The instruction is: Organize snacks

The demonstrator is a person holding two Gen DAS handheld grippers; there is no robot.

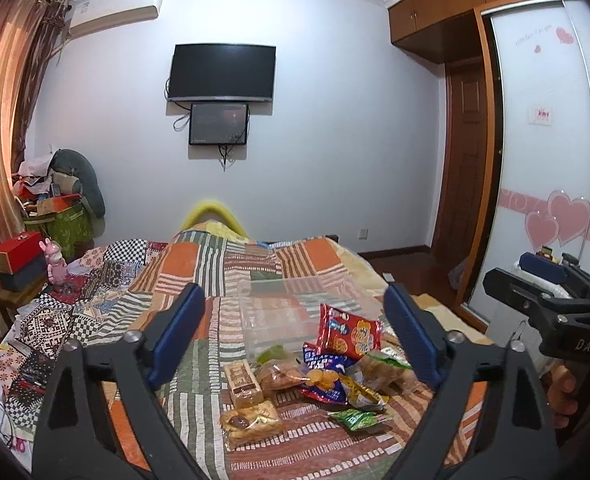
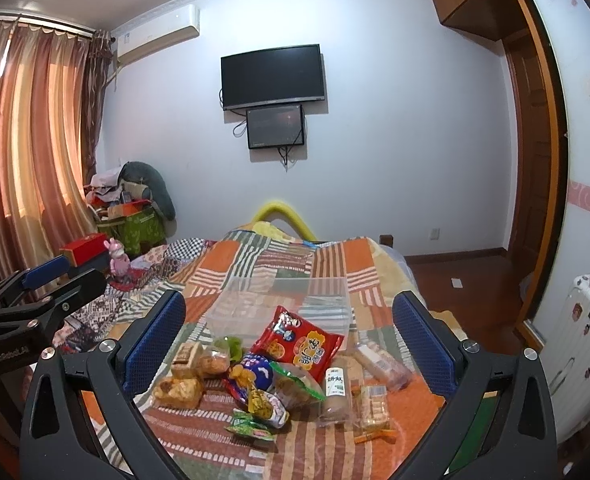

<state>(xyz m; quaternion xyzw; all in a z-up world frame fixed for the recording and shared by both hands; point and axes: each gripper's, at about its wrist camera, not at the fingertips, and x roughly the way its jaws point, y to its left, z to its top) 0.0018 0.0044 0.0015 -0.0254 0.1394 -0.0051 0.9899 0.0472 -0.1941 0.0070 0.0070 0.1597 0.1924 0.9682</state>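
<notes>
Here the snacks (image 1: 319,376) lie heaped on the bed just before the clear bin (image 1: 295,300), ahead of both empty, released hand-held grippers, left (image 1: 295,340) and right (image 2: 289,344), neither clearly nearer.

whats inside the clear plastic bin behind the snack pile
The clear bin looks empty: the patchwork quilt shows through its walls and floor. The red snack bag leans against its near wall, hiding that lower front corner, so something small there cannot be ruled out.
</notes>
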